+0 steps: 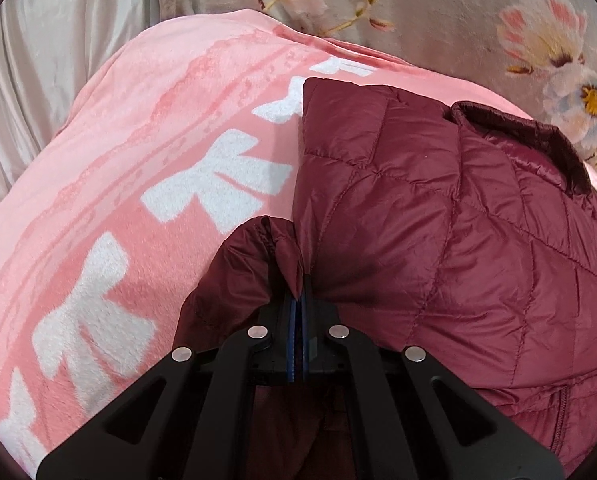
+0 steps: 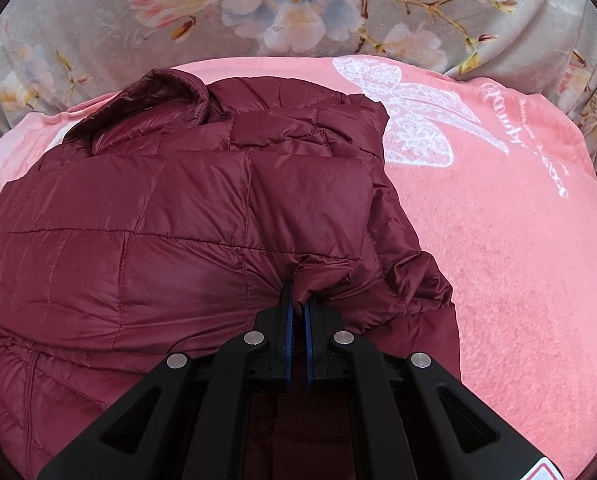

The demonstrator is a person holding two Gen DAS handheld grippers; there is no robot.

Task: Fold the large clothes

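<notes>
Left wrist view: left gripper (image 1: 298,300) jaws pinch the maroon jacket (image 1: 438,220) on the pink blanket (image 1: 118,168); right gripper (image 2: 298,300) jaws pinch it too.

This is looking like a home bedroom. A plush pink blanket (image 1: 110,184) with white bow shapes is covering the soft surface across the lower frame, a grey floral blanket (image 2: 298,4) is lying bunched along the top, and pale satin fabric (image 1: 50,60) is draping at the upper left.
</notes>
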